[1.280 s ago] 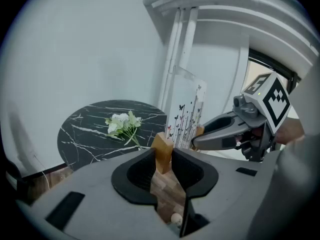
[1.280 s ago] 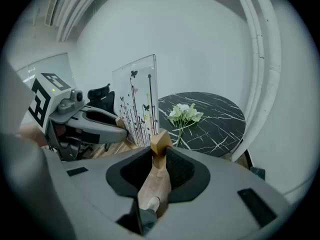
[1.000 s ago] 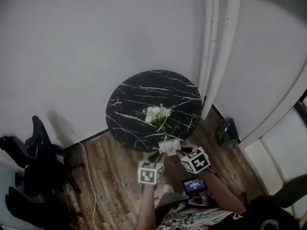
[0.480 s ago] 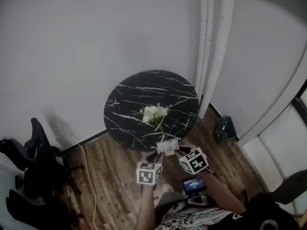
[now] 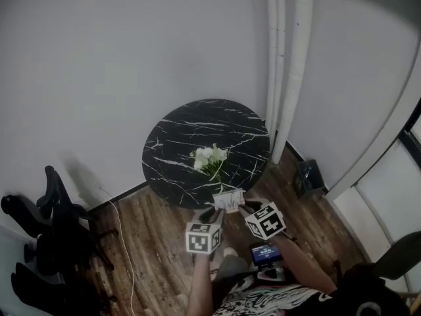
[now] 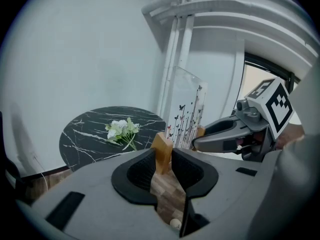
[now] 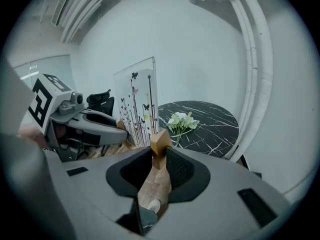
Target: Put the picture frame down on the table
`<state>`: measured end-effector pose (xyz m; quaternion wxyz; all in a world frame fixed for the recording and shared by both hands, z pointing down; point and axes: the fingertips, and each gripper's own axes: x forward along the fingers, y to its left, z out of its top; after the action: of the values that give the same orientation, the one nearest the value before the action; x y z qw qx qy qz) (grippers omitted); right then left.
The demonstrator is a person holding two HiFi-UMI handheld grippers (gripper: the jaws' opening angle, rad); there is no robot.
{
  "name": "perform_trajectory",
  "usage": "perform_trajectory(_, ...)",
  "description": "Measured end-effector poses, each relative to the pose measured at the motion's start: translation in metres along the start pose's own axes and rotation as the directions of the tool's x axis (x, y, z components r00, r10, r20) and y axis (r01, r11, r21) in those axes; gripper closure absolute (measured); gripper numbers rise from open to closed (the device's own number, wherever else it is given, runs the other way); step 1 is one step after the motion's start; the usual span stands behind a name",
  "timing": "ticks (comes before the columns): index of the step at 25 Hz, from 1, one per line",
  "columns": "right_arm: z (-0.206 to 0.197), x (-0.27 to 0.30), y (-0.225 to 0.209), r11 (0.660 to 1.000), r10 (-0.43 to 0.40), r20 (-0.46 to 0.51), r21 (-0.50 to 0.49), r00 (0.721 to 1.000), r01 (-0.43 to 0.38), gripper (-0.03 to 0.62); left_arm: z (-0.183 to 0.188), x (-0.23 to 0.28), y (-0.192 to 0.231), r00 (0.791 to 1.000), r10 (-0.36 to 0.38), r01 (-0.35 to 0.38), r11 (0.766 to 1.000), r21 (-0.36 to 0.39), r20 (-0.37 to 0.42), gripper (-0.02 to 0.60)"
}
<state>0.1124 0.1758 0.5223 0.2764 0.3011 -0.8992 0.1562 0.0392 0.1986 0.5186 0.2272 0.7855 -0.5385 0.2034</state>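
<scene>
Held side by side at the table's near edge: left gripper [image 5: 212, 213] and right gripper [image 5: 248, 207], each clamped on a wooden foot [image 6: 162, 151] of the picture frame [image 5: 229, 200]; feet half hidden.

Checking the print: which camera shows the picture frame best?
The right gripper view: the picture frame shows widest, butterfly print clear. The left gripper view shows it slanted and narrower; the head view, just a small pale patch.
</scene>
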Motion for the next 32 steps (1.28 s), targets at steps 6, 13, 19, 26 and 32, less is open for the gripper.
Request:
perform_trajectory(6,0.007,0.012,-0.013,1.000,0.011,-0.008,0.000,1.000,-0.011,0.505,0.006,0.015,0.010,1.000,-0.005,0.005,1.000,-0.023,0.004,0.474)
perform_trajectory(13,0.028,0.055,-0.047,1.000,0.011,-0.029,0.008,1.000,-0.011,0.505,0.027,0.058,0.044,1.000,-0.015,0.015,0.999,-0.033,-0.002,0.474)
perform_trajectory(19,0.062,0.102,-0.088,1.000,-0.003,-0.051,0.028,0.999,0.005,0.505,0.062,0.109,0.085,0.999,-0.046,0.045,0.998,-0.041,-0.014,0.474)
perform_trajectory(26,0.119,0.163,-0.118,0.999,-0.010,-0.055,0.032,0.998,0.011,0.505,0.104,0.150,0.152,0.997,-0.073,0.071,0.996,-0.061,-0.023,0.474)
perform_trajectory(32,0.154,0.210,-0.139,0.999,-0.020,-0.070,0.045,0.997,0.023,0.505,0.133,0.182,0.200,0.995,-0.096,0.093,0.993,-0.074,-0.040,0.474)
